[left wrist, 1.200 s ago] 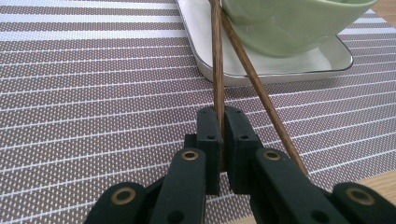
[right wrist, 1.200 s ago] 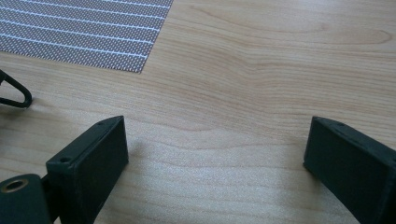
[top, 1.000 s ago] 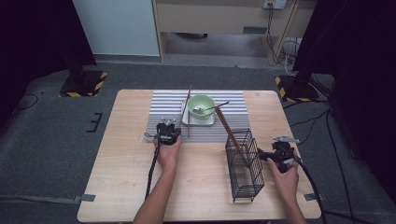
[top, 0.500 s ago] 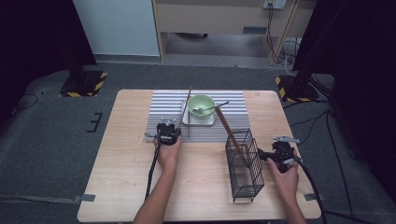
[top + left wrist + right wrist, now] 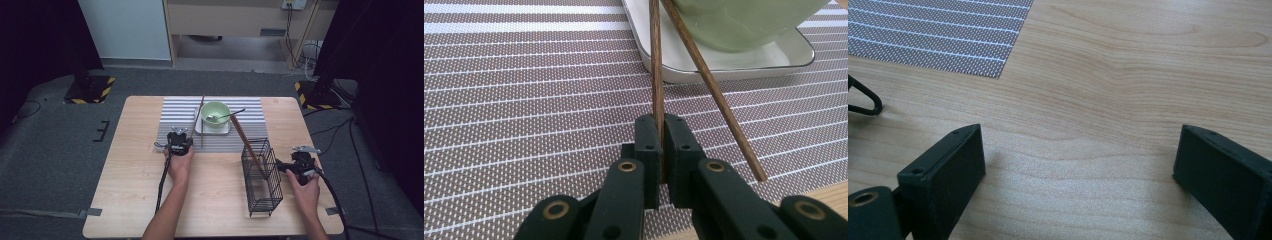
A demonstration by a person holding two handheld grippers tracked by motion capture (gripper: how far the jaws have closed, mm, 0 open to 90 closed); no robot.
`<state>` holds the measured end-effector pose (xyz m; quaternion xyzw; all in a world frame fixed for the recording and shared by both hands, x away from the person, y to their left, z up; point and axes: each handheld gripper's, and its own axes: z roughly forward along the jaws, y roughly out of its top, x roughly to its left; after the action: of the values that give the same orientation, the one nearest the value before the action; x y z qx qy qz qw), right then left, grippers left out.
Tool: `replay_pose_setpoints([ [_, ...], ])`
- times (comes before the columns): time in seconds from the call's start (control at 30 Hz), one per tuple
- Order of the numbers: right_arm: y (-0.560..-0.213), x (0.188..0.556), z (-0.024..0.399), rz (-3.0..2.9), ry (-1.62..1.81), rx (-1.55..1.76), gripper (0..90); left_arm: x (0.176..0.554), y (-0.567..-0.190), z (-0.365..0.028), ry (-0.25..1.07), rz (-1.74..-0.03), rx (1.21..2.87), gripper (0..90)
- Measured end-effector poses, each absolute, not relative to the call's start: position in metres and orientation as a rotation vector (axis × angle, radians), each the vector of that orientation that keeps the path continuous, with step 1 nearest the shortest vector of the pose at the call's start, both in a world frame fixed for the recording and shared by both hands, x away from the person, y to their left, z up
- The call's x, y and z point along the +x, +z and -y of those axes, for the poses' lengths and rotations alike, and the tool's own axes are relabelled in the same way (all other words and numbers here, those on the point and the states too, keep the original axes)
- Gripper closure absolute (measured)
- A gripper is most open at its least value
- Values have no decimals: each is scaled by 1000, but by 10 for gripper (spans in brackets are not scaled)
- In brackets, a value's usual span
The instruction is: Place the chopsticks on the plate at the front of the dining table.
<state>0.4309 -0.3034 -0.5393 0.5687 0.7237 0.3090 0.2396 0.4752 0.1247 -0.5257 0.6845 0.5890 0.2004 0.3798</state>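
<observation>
High view: the left gripper [image 5: 179, 140] sits at the near edge of the striped mat [image 5: 175, 120], at about 7 o'clock from the green bowl [image 5: 216, 112]. One chopstick [image 5: 198, 116] runs from it toward 12 o'clock along the left edge of the white tray [image 5: 200, 128]. A second chopstick [image 5: 249, 147] leans inside the wire basket [image 5: 262, 177], its top tilted toward 11 o'clock. The right gripper [image 5: 284, 166] lies just beside the basket at its 3 o'clock side. Bare wood of the table [image 5: 125, 165] is open at 9 o'clock of the left hand [image 5: 179, 162]; between the two hands only the basket stands.

Left gripper view: the jaws are pinched narrow on the chopstick [image 5: 656, 70], which runs straight to 12 o'clock over the tray rim. A loose chopstick [image 5: 719, 100] lies on the mat at 1 o'clock, close to the right jaw but apart from it.

Right gripper view: jaws spread wide with nothing between them, only bare table [image 5: 1108, 100]. The mat corner [image 5: 948, 35] is at 11 o'clock; a bit of basket wire [image 5: 863, 100] at 9 o'clock.

Against the earlier frames: no shift in either gripper, the basket or the chopsticks.
</observation>
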Motion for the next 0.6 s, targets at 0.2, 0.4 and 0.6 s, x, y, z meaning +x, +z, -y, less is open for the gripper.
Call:
replay_pose_setpoints([
  [0.2,-539,431,303,-1981,846,1557,62,475,-526,-125,510,-1502,1750,854],
  [0.4,-539,431,303,-1981,846,1557,63,474,-524,-125,518,-1495,1743,856],
  [0.6,-539,431,303,-1981,846,1557,63,473,-522,-128,542,-1496,1724,857],
])
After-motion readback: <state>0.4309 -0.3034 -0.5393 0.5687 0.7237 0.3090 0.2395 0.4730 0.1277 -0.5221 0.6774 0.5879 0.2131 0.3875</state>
